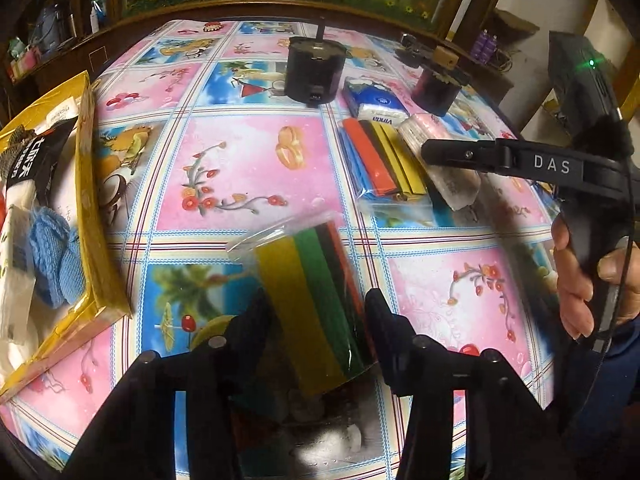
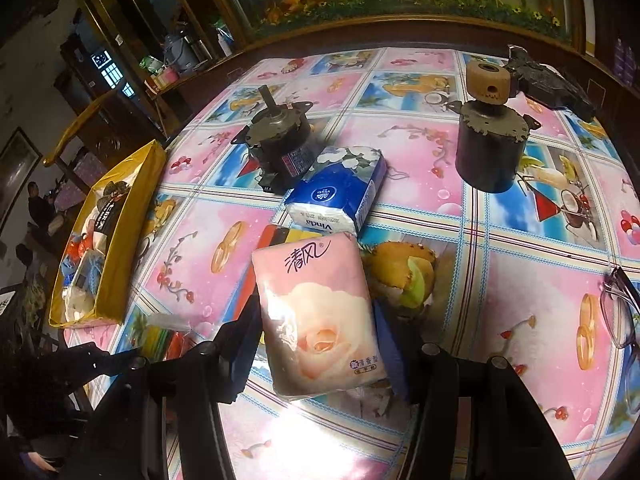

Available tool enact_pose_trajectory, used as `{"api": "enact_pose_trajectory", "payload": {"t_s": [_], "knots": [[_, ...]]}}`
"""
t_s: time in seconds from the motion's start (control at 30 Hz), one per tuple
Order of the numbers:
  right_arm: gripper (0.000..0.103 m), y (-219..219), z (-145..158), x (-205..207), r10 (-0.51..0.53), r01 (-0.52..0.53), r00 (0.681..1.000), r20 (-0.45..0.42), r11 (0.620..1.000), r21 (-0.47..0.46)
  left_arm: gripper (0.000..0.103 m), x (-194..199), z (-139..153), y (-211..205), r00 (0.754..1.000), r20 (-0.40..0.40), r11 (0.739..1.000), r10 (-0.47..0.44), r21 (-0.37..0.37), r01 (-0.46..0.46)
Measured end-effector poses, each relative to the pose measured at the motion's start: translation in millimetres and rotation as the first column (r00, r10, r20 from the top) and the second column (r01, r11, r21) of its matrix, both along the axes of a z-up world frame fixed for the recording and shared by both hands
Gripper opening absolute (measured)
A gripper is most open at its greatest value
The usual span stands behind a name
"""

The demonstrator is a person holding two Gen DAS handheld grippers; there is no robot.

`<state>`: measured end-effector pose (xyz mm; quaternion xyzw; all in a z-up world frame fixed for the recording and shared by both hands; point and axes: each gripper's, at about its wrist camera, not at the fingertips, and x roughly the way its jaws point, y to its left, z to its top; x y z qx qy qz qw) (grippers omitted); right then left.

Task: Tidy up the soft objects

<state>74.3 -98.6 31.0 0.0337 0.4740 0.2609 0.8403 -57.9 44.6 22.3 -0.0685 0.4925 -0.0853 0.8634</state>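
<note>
My left gripper (image 1: 316,312) is shut on a clear bag of yellow, green and red cloth strips (image 1: 316,292), held above the table. My right gripper (image 2: 316,320) is shut on a pink tissue pack (image 2: 320,312), which also shows in the left wrist view (image 1: 436,152) under the right gripper's finger (image 1: 464,154). A blue Vinda tissue pack (image 2: 340,192) lies just beyond it. A second bag of coloured strips (image 1: 384,164) lies beside the pink pack. A yellow box (image 1: 86,184) at the left holds soft items, including a blue knitted cloth (image 1: 56,256).
Two dark cylindrical motors (image 2: 280,148) (image 2: 490,152) stand on the far part of the flowered tablecloth (image 1: 240,168). Glasses (image 2: 620,308) lie at the right edge. A dark metal piece (image 2: 548,80) lies at the far right corner.
</note>
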Motion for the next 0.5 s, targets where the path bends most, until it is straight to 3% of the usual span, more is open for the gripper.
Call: {"api": "enact_pose_trajectory", "payload": {"t_s": [0.23,0.5], "knots": [[0.059,0.6,-0.2,0.3,-0.008,0.008,1.0,0.004,1.0,-0.012,0.046,2.0,10.6,-1.8,0.999,0.051,1.0,0.005,0.013,-0.005],[0.059,3.4,-2.4,0.7,-0.008,0.008,1.0,0.007,0.999,-0.036,0.047,10.9,-2.1,-10.5,1.0,-0.001,0.999,-0.011,0.034,0.011]]}}
